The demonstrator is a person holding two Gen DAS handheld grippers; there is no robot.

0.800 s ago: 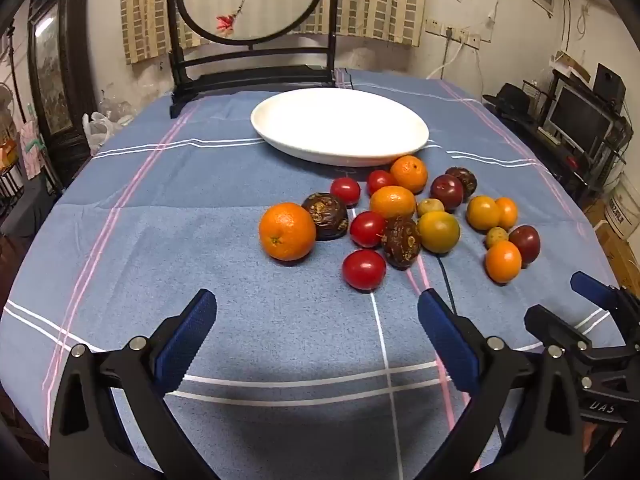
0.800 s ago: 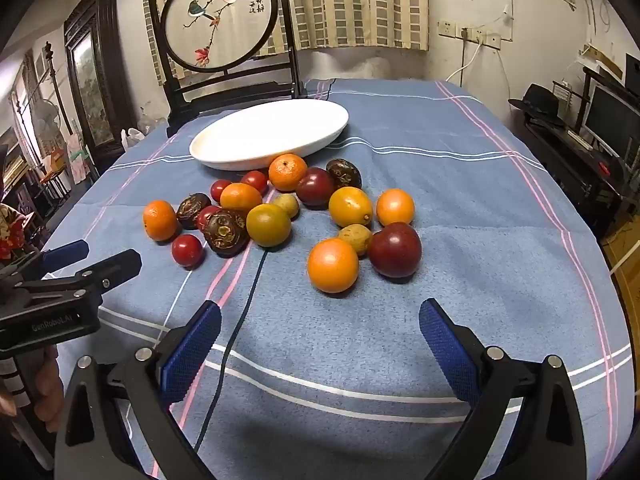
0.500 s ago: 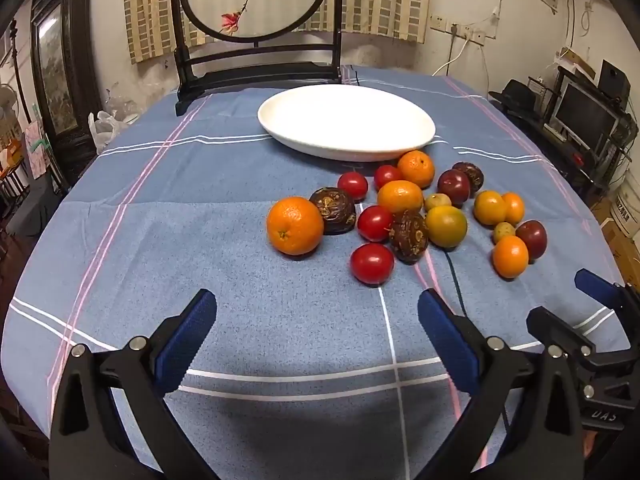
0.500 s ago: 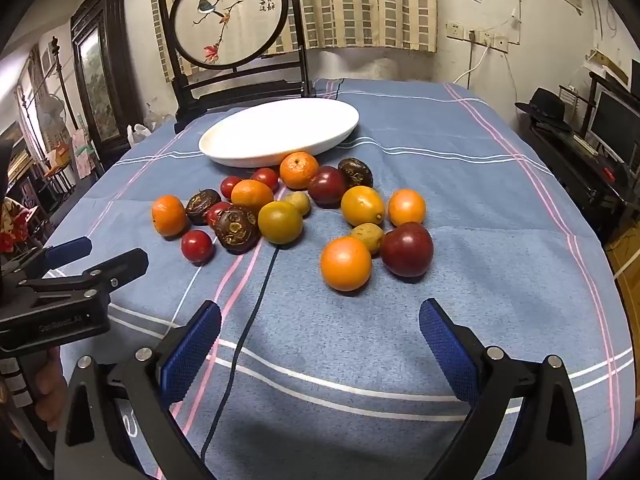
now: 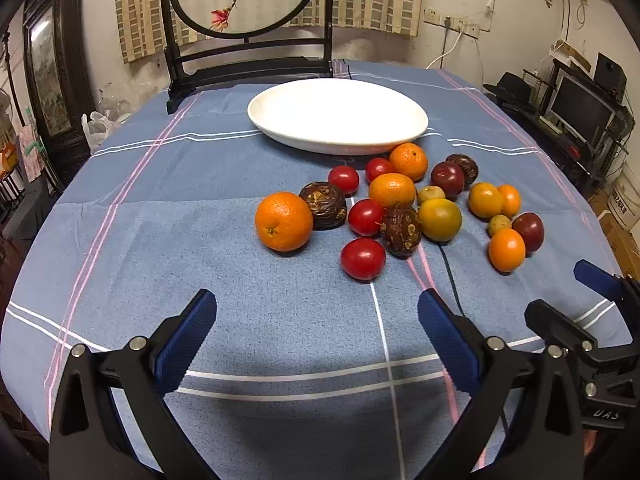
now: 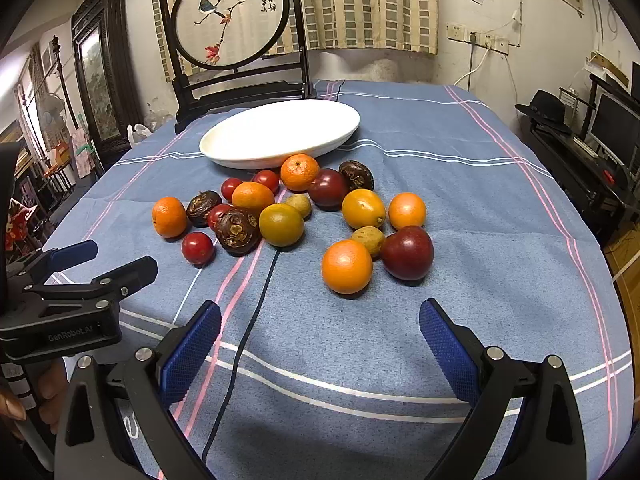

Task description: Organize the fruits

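Both your grippers stood wide and empty over the near tablecloth.

Your left gripper and right gripper held nothing, pads apart above the blue striped tablecloth. Beyond them lay the scattered fruits: an orange at left, cherry tomatoes, a dark plum at right. The white plate sat farther back, bare.

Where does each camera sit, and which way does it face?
Left wrist: on the left gripper, angled down at the fruit; its open jaws show, the right gripper at the right edge.
Right wrist: on the right gripper, same tilt; open jaws, left gripper and a hand.
Both share the white plate and fruit pile.
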